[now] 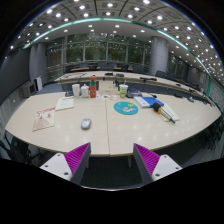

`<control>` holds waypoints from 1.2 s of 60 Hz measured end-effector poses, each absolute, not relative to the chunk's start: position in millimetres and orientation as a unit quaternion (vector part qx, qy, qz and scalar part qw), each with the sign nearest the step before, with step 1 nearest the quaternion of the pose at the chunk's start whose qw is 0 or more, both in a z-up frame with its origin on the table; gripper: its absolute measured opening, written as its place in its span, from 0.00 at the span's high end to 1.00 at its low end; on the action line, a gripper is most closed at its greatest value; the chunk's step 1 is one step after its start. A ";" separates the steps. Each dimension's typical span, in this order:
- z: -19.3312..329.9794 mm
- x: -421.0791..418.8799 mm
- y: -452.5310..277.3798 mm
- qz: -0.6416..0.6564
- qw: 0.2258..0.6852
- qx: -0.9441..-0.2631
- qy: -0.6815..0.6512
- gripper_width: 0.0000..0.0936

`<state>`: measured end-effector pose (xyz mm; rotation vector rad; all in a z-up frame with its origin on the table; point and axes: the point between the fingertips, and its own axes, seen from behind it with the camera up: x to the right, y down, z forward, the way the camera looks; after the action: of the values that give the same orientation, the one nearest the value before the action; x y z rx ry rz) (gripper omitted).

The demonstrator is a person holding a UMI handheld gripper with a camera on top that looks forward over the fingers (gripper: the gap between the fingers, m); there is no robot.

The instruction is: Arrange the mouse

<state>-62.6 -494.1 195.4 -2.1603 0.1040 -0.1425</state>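
Claw [112, 160]: one unit, hand-held, two fingers. Fingers level with each other, pointing forward, spread wide apart with a broad gap between them. Left finger pad [78, 156]: purple, inner face. Right finger pad [147, 158]: purple, inner face. Nothing held between the fingers.

A: Where does the light come from?
B: Rows of ceiling lights [95, 20] at twelve o'clock; the room beyond sits dim.
A: And the worktop [120, 125]?
B: Evenly lit, pale, soft shadows only.
A: Distortion?
B: Strong fisheye; straight edges bow toward three and nine o'clock.
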 end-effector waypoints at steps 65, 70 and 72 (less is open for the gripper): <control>-8.8 -187.7 -166.4 -0.022 0.424 -0.905 0.032 0.34; -13.4 -181.8 -160.3 -0.030 0.425 -0.904 0.033 0.46; -14.4 -180.3 -160.4 -0.027 0.424 -0.905 0.031 0.48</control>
<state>-180.3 -160.4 -14.4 -2.2629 0.0766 -0.0663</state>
